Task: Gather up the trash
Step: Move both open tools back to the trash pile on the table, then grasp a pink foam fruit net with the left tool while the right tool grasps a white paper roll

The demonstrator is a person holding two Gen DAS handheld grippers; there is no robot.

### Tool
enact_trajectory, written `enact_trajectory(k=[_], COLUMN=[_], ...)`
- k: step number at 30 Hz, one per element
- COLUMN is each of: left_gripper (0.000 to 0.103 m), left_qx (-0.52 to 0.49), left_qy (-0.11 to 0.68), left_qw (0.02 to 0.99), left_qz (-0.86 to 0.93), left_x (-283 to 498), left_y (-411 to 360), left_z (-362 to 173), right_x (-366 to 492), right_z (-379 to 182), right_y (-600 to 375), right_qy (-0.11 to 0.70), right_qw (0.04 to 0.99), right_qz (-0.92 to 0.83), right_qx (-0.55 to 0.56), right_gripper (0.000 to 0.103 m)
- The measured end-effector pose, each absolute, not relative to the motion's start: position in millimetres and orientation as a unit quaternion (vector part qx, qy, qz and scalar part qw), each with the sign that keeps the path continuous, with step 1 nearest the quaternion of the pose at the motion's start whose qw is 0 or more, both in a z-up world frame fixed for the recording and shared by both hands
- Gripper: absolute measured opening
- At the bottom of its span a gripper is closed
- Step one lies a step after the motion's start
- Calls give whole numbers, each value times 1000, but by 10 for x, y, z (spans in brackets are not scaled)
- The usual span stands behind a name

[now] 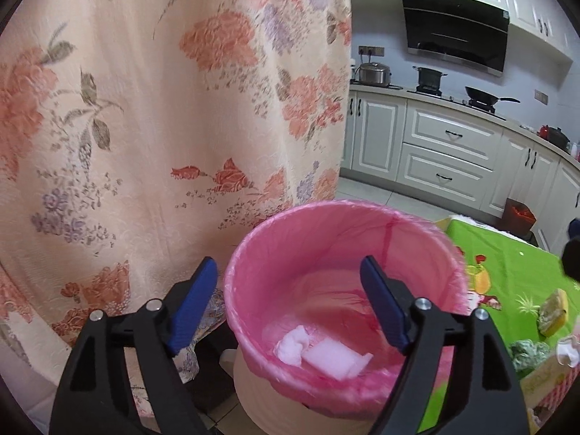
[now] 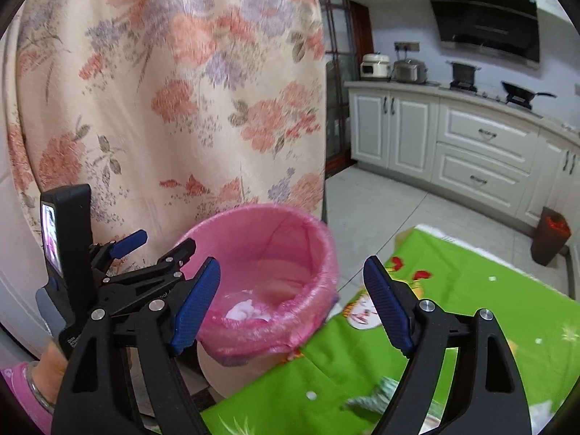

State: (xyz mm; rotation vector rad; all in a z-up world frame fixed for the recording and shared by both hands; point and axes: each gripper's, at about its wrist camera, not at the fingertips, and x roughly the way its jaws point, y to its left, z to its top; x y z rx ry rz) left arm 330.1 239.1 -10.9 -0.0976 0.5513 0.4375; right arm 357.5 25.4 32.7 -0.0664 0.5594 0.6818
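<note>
Trash bin [image 1: 340,290], cream-walled and lined with a pink bag [image 1: 427,239], standing at the left edge of the worktop [image 2: 489,290], which is covered by a green cartoon-print cloth. Inside the bin, on the bottom of the liner: a crumpled white tissue [image 1: 291,344] touching a flat white paper piece [image 1: 335,359]. Left hand-held gripper [image 1: 290,311] poised over the bin mouth, blue pads spread wide, nothing between them. Right hand-held gripper [image 2: 291,308] likewise wide and empty, to the right of the left one, with the bin rim between its fingers in view. On the worktop, near right: a yellow-green wad [image 1: 552,311], a green crumpled wrapper [image 1: 527,353] and a clear plastic piece [image 1: 569,351]. Behind the bin hangs a floral curtain [image 1: 163,108]. Far right, by the white kitchen cabinets [image 1: 449,145], a dark brown floor bin [image 2: 551,235] with red contents.
</note>
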Motion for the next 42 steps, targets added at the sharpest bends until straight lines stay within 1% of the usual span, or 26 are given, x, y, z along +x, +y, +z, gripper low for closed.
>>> enact_trajectory(k=[2,6,12,15,20,27,33,36,42], left_gripper=[82,89,96,96,98,98,98,98,98], left_qx=[-43,-34,-21,-15,-31,-35,-38,-29,10], left_qy=[266,258,249,254,268,279,287,284,296], left_qw=[940,944,953,956,957,959,957,958,952], left_qz=[210,201,168,150,104,49,4,-34,-79], left_x=[3229,3080,2766,2606,2283,1834,1514,1342,1285], left_y=[2281,2048,1585,1346,1015,608,291,65,-322], left_z=[-54,42,124,104,5,-286,-488,-546,-738], right_x=[3467,3222,2827,2633,2287,1876,1708,1652,1531], right_z=[404,487,450,394,243,-159,-430,-481,-531], right_y=[109,-234,-765,-1013,-1410,-1848,-2163,-2293,-2439], right_qy=[264,255,251,253,256,278,304,306,304], right_qw=[908,917,928,932,937,937,935,936,940], right_qz=[325,305,273,259,239,210,182,171,155], right_qx=[-28,-21,-14,-12,-13,-15,12,22,32], right_gripper=[78,79,80,81,81,81,81,81,81])
